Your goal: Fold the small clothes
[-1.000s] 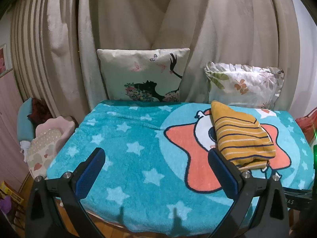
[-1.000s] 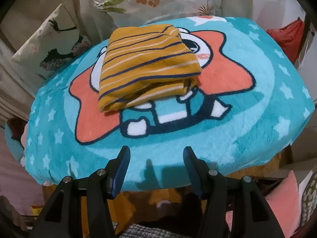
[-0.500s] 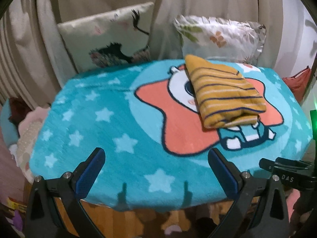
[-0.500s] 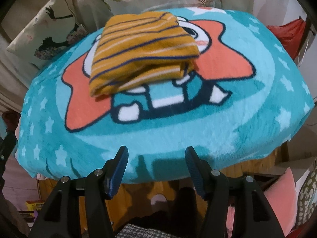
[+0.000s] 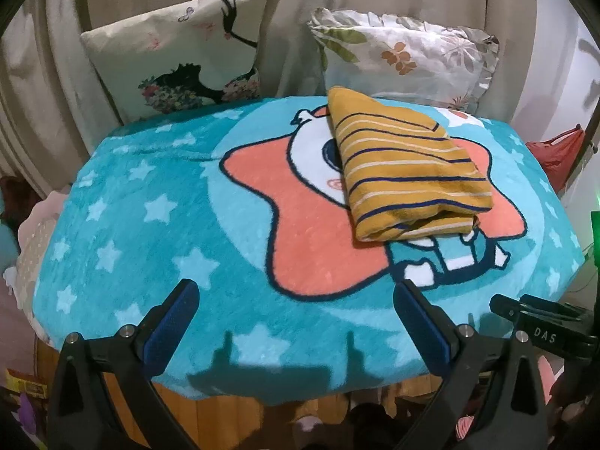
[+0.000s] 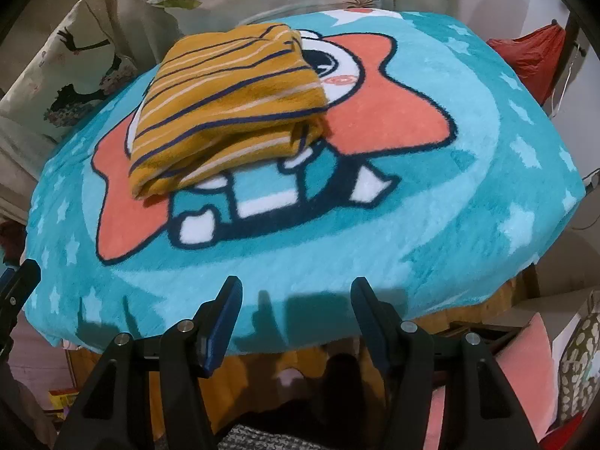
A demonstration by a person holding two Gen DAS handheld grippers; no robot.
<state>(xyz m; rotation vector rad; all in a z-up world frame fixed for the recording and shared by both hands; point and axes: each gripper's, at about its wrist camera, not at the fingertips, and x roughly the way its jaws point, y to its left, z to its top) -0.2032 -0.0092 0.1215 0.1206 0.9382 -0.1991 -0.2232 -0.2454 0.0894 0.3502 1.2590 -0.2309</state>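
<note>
A home, likely a bedroom or living room: a plush star-patterned cartoon blanket [image 5: 157, 232] covers the table, two decorative cushions [image 5: 180, 52] lean at its far edge against beige curtains [image 5: 292, 11], soft toys beside its left edge.

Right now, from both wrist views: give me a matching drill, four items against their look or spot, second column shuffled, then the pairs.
Items:
1. folded garment
2. blanket
3. left pillow
4. right pillow

Descriptions:
A. teal with pale stars and an orange star cartoon
B. mustard with navy and cream stripes, lying on the cartoon
C. leaf and flower print, ruffled edge
D. black silhouette figure with a butterfly

Pairs: 1-B, 2-A, 3-D, 4-C
</note>
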